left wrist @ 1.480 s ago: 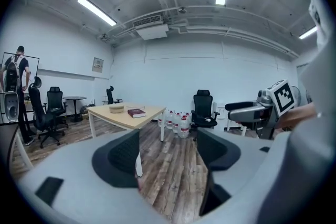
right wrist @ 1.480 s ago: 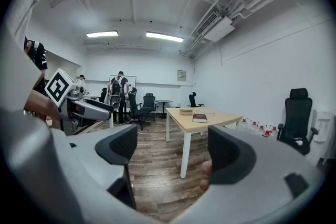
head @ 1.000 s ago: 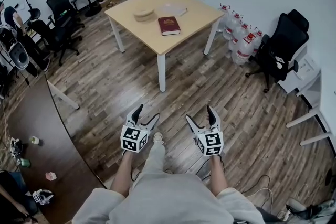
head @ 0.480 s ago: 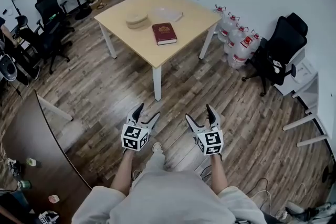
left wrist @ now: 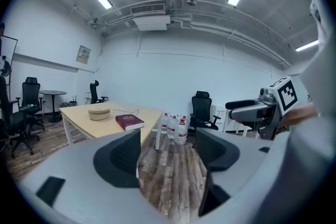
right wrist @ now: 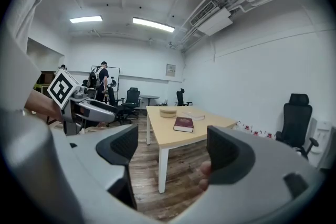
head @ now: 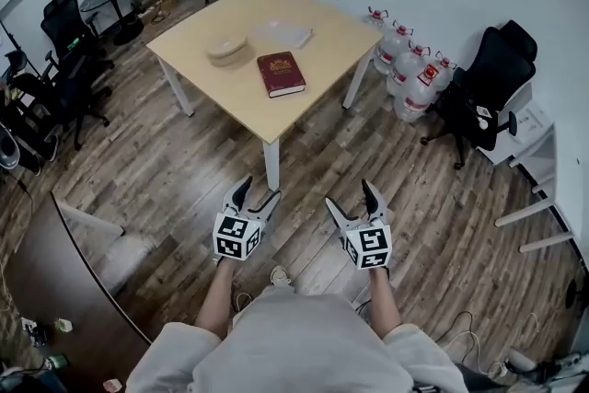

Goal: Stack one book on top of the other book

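A dark red book (head: 281, 74) lies on the light wooden table (head: 317, 60), well ahead of both grippers. Just beyond it rests a pale flat book (head: 282, 36), apart from the red one. Both grippers are held low over the wooden floor, short of the table. My left gripper (head: 258, 193) is open and empty; so is my right gripper (head: 350, 196). In the left gripper view the red book (left wrist: 129, 121) shows far off past the jaws. The right gripper view shows the red book (right wrist: 184, 124) near the table's front edge and the pale book (right wrist: 193, 114) behind it.
A round tan stack (head: 227, 50) sits on the table left of the books. Several water bottles (head: 409, 74) and a black office chair (head: 488, 78) stand to the right. More chairs (head: 64, 60) are at left, a dark desk (head: 64, 290) at lower left.
The table and books have drawn nearer and shifted lower in the head view as the person walks toward them. Both grippers stay open in the same pose.
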A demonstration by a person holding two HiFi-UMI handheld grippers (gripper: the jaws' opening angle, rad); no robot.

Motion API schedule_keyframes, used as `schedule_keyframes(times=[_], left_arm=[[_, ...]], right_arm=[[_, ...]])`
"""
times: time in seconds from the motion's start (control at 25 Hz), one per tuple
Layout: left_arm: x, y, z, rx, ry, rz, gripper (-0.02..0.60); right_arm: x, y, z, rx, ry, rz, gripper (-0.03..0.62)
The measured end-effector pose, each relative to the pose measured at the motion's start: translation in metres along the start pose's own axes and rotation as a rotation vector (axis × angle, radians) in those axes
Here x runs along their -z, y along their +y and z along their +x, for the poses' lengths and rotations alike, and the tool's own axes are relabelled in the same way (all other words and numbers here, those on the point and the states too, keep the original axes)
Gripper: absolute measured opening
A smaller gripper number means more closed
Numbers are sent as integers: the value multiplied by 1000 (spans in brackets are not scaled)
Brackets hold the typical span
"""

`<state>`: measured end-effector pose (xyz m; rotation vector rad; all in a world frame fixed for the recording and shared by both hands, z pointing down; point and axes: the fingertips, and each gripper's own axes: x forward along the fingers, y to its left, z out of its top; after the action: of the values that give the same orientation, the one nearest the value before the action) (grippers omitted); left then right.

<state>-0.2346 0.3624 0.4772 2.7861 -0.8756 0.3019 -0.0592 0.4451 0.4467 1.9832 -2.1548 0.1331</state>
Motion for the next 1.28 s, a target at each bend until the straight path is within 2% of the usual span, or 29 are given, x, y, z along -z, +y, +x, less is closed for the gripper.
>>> schedule_keyframes(times=[0.4, 1.04, 1.28], left_arm=[[-17, 44, 55, 31, 8, 24, 324], [-24, 68, 118, 47, 35, 40, 317], [-35, 79, 160, 42, 42, 48, 316]], right_arm=[[-3, -19, 60, 38, 8, -1, 394], [6, -56, 113, 53, 14, 23, 391], [7, -86, 146, 49, 17, 36, 392]])
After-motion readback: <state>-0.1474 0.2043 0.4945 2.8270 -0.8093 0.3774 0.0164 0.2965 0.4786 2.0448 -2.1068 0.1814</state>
